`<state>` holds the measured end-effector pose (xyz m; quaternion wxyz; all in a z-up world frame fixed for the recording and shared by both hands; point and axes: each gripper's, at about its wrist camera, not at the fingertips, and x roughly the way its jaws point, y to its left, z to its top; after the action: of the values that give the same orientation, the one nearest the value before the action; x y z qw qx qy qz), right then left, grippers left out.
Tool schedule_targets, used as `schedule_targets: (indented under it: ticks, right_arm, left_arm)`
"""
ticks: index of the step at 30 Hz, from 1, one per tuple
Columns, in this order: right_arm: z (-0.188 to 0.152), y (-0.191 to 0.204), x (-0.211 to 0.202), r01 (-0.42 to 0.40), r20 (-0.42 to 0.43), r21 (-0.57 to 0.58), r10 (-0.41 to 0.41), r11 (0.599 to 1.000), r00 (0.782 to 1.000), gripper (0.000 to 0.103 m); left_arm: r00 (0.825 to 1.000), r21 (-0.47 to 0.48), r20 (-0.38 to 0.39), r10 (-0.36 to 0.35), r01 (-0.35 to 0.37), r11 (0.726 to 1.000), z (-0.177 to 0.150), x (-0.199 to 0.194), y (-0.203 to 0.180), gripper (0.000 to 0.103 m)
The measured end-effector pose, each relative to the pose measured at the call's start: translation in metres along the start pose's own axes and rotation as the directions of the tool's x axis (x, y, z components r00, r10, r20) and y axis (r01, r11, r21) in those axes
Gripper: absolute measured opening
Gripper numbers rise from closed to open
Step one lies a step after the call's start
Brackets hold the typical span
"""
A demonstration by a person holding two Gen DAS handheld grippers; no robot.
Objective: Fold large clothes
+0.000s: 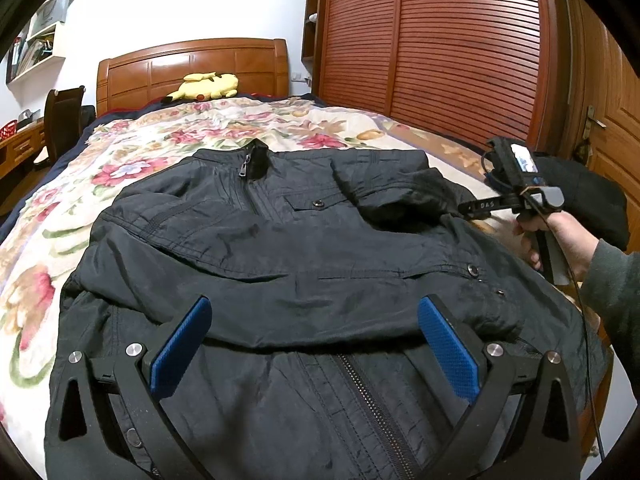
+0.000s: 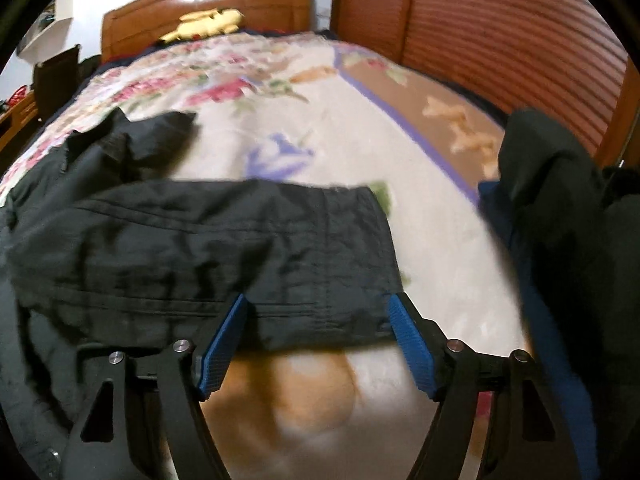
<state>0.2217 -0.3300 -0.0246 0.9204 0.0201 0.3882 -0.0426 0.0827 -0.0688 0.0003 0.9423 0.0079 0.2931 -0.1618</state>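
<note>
A black zip-front jacket lies face up on the flowered bed cover, its collar toward the headboard. One sleeve is folded across its chest. My left gripper hovers open over the jacket's lower front, and nothing is between its blue pads. A hand holds my right gripper at the jacket's right edge. In the right wrist view, which is blurred, that right gripper stands open low over a flat stretch of the jacket. The cloth's edge lies between the fingers, and the pads do not press on it.
A yellow plush toy rests by the wooden headboard. A slatted wooden wardrobe runs along the bed's right side. Another dark garment is heaped at the bed's right edge. A chair and desk stand at the left.
</note>
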Motion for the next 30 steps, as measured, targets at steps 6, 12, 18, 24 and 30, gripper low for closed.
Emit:
schedule_targets:
  ticks: [6,12,18,24,30]
  right_arm:
    - [0.002,0.005,0.010,-0.001,-0.023,-0.004,0.001,1.000,1.000,0.081]
    - [0.002,-0.004,0.019,-0.019,-0.028,0.006,0.019,1.000,0.999,0.082]
    - [0.000,0.011,0.012,-0.061,-0.033,-0.113,0.057,0.992,0.998,0.035]
    - [0.007,0.029,-0.032,-0.027,0.102,-0.184,0.046,0.983,0.994,0.025]
    - [0.021,0.052,-0.094,-0.044,0.246,-0.212,0.097,0.976,0.964,0.024]
  left_arm:
    - [1.000,0.005,-0.004,0.003,-0.003,1.000,0.000,0.001,-0.001,0.103]
    - [1.000,0.002,-0.004,0.003,-0.003,1.000,-0.001,0.001,-0.001,0.103]
    - [1.000,-0.001,-0.002,0.002,-0.002,1.000,0.000,0.002,0.000,0.103]
    - [1.000,-0.005,0.009,-0.005,0.005,1.000,-0.001,0.000,0.003,0.103]
    - [1.000,0.001,0.023,-0.007,0.007,1.000,-0.002,-0.011,0.005,0.103]
